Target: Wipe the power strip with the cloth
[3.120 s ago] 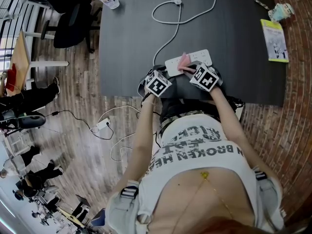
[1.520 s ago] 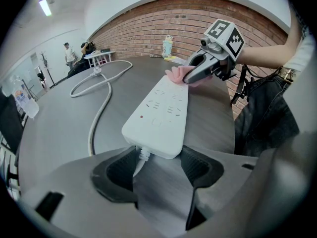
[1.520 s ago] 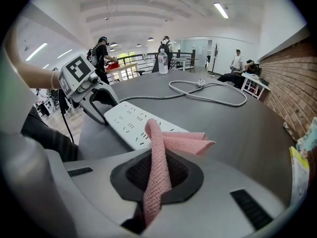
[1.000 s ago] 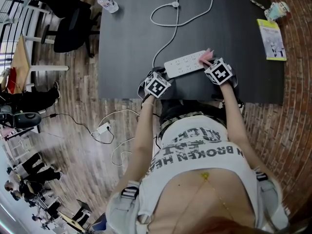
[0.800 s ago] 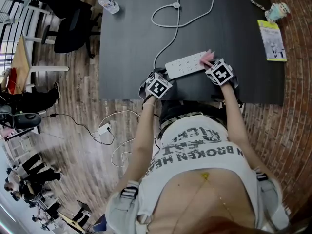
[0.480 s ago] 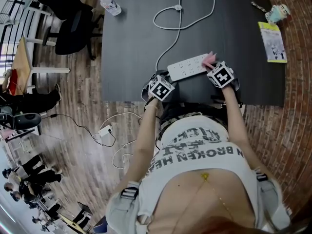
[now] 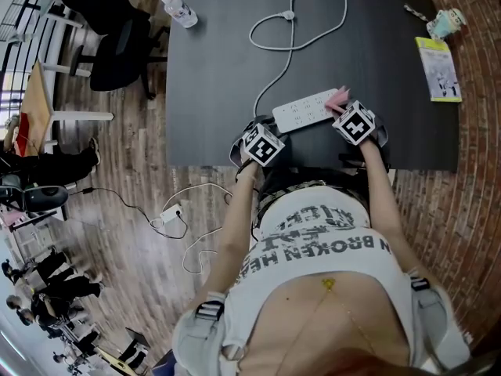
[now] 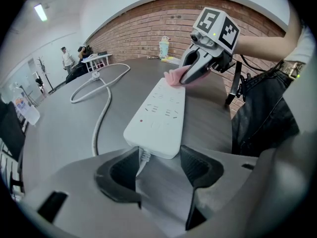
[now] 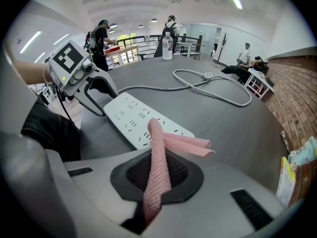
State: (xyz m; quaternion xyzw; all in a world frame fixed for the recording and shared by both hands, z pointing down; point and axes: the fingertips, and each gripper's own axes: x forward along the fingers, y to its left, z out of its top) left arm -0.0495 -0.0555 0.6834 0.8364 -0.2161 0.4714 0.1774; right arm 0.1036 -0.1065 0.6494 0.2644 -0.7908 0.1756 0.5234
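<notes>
A white power strip [image 7: 307, 110] lies flat near the front edge of the dark table [image 7: 211, 77]. Its white cable [image 7: 291, 28] loops away toward the back. My right gripper [image 7: 343, 110] is shut on a pink cloth [image 9: 157, 152]. The cloth's folded end [image 7: 338, 98] rests on the strip's right end. My left gripper [image 7: 270, 131] stands open at the strip's cable end [image 8: 158, 114], with the end just ahead of its jaws and nothing held between them. The left gripper view shows the right gripper [image 8: 197, 68] pressing the cloth [image 8: 173, 77] onto the far end.
A water bottle [image 7: 178, 10] stands at the table's back left corner. A yellow-green booklet [image 7: 441, 70] and a small cup [image 7: 448, 19] sit at the right side. An office chair [image 7: 117, 37] stands left of the table. People are in the room beyond.
The right gripper has carried the cloth along the strip from its middle to its right end. Over the last second both grippers have hardly moved.
</notes>
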